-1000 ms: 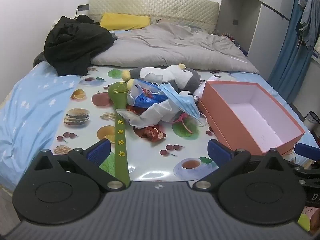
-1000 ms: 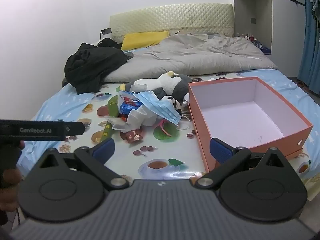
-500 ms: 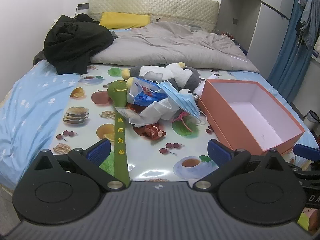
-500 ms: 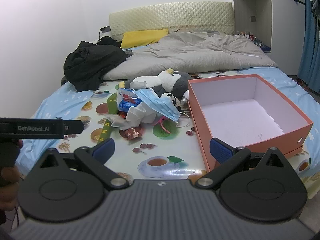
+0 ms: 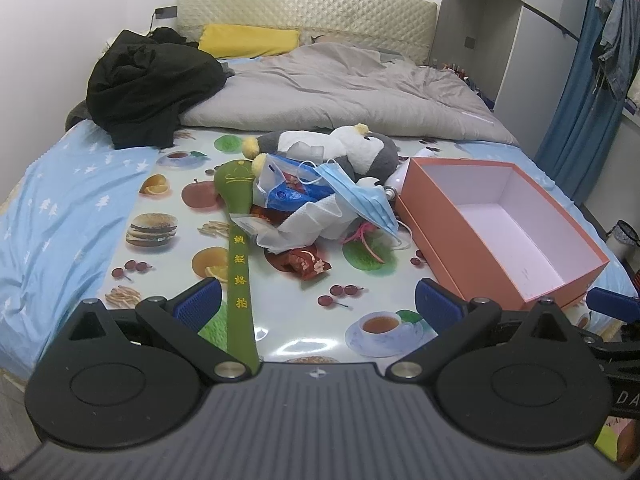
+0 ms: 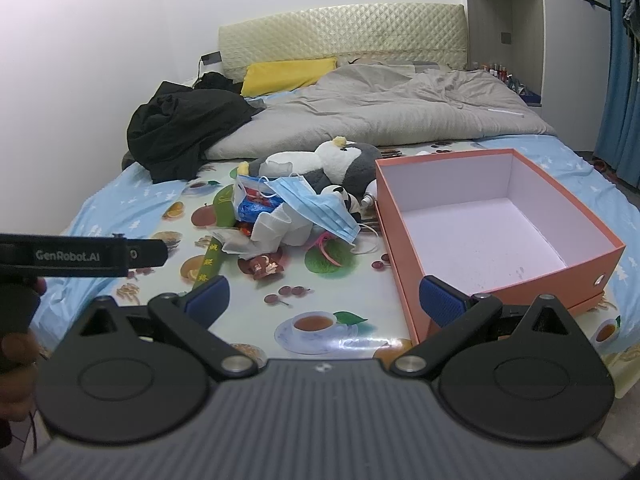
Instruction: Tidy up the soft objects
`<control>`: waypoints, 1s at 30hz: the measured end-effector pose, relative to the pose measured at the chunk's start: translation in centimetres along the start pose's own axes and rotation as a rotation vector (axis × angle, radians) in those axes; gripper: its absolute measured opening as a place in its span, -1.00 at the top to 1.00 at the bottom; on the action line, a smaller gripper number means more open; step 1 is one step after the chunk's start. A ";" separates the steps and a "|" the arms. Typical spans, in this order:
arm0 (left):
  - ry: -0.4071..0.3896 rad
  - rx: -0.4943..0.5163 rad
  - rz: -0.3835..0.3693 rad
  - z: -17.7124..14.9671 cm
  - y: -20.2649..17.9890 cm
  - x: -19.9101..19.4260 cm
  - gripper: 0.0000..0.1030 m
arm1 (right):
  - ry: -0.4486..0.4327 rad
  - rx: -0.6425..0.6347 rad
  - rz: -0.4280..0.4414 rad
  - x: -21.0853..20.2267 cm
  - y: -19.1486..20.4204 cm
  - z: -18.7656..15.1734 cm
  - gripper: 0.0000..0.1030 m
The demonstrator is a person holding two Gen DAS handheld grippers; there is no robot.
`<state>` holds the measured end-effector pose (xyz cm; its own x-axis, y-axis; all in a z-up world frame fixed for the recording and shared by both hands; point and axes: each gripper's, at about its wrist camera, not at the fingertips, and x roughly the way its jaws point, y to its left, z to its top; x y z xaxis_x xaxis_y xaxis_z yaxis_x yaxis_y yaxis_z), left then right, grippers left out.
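A pile of soft things lies mid-bed on a fruit-print mat [image 5: 168, 216]: a grey-and-white plush penguin [image 5: 352, 150] [image 6: 344, 160], a blue face mask [image 5: 360, 196] [image 6: 320, 208], a blue-and-white plastic bag [image 5: 288, 188], white cloth [image 5: 308, 220], a small red pouch [image 5: 306, 262] [image 6: 262, 266] and a long green padded paddle [image 5: 238, 240]. An empty orange box [image 5: 500, 224] [image 6: 480, 220] stands to the right of the pile. My left gripper [image 5: 316, 304] and right gripper [image 6: 324, 296] are both open, empty, and hover short of the bed's near edge.
A black garment heap [image 5: 148, 84], a grey duvet [image 5: 340, 92] and a yellow pillow [image 5: 248, 40] fill the far half of the bed. Blue curtains [image 5: 580, 100] and a cupboard stand at right. The left tool body [image 6: 80, 254] and a hand [image 6: 16, 352] show at left.
Both grippers have pulled back slightly and risen a little; the pile and box sit a touch farther and higher in view. Nothing on the bed has moved.
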<state>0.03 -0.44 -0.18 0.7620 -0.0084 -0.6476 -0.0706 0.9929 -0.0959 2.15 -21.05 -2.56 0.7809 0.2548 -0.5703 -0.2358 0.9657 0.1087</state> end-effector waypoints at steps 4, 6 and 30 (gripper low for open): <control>0.001 -0.004 -0.008 0.0 0.1 -0.1 -1.00 | 0.001 -0.003 0.005 0.0 0.0 0.0 -1.00; 0.000 -0.003 -0.008 0.0 0.1 -0.1 -1.00 | 0.001 -0.005 0.007 0.0 0.0 0.0 -1.00; 0.017 -0.006 -0.005 -0.4 0.4 0.3 -1.00 | 0.005 0.001 0.003 0.1 -0.1 -0.2 -1.00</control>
<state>-0.02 -0.05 -0.74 0.7514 -0.0149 -0.6597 -0.0711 0.9921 -0.1034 2.19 -21.13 -2.80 0.7773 0.2573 -0.5741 -0.2374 0.9650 0.1111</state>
